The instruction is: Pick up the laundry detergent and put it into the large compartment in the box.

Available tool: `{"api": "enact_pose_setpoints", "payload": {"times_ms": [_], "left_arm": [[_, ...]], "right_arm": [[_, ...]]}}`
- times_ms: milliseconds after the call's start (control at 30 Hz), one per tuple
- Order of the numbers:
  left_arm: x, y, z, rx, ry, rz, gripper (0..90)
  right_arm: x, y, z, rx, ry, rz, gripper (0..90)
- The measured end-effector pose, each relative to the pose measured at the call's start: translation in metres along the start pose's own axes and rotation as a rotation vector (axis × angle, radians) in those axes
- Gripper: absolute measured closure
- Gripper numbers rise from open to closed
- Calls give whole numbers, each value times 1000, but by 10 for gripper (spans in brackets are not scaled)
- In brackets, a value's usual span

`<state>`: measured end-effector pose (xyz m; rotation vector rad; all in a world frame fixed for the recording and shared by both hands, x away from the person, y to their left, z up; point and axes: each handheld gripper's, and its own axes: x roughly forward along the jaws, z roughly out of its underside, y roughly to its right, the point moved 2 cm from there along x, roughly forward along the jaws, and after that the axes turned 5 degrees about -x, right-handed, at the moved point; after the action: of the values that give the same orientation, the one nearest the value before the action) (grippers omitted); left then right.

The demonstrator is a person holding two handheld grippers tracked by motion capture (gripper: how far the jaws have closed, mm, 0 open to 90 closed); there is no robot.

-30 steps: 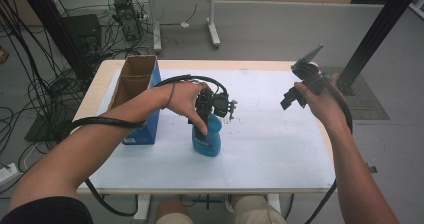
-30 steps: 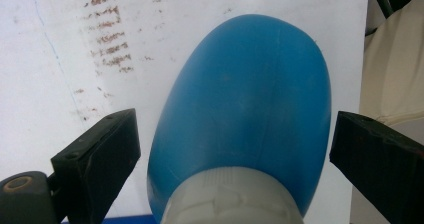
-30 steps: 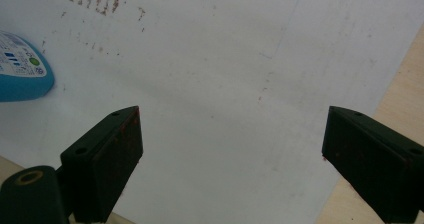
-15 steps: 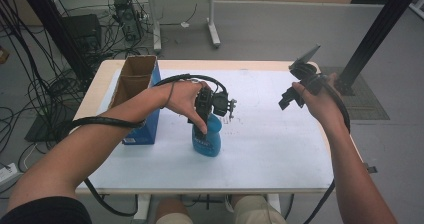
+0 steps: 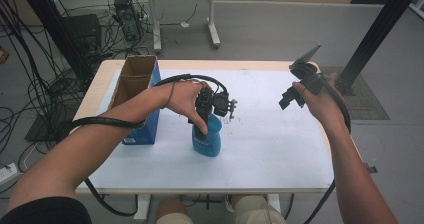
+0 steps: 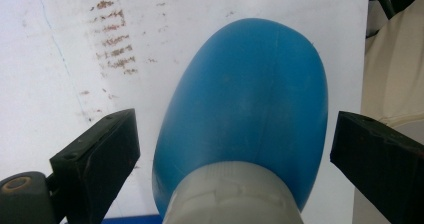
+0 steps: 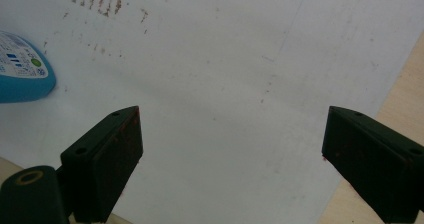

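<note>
Grey floor (image 5: 280,29), tangled cables (image 5: 30,84), second desk (image 5: 185,14) behind white-topped table (image 5: 280,149).

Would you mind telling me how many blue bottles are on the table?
1. The blue bottle stands near the table's middle, under the left gripper, whose open jaws flank it. The cardboard box at the left could hide others inside.

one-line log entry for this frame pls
left gripper: open, jaws astride blue bottle, no contact | right gripper: open, raised over white table sheet | cardboard box: table's left
</note>
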<state>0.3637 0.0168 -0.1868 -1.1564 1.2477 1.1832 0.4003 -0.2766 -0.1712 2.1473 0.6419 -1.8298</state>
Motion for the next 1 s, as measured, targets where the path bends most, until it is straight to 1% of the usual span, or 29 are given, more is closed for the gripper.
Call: {"api": "enact_pose_setpoints", "payload": {"times_ms": [133,267,500,567,600,733,1000], "left_arm": [[0,0,1,0,5,0,60],[-1,0,-1,4,-1,0,60],[-1,1,-1,4,-1,-5,59],[-1,1,-1,-3,-2,-2,59],[-1,1,-2,0,-3,-9,59],[-2,0,0,0,3,-7,61],[-1,1,-1,-1,-2,-9,60]], "right_arm": [[-1,0,0,-1,2,3,94],[-1,0,0,1,-1,4,94],[-1,-1,1,-2,2,2,94],[-2,-1,1,-4,1,2,94],[-2,-1,1,-3,3,2,94],[-2,0,1,-3,0,1,94],[-1,0,1,-3,1,0,94]]}}
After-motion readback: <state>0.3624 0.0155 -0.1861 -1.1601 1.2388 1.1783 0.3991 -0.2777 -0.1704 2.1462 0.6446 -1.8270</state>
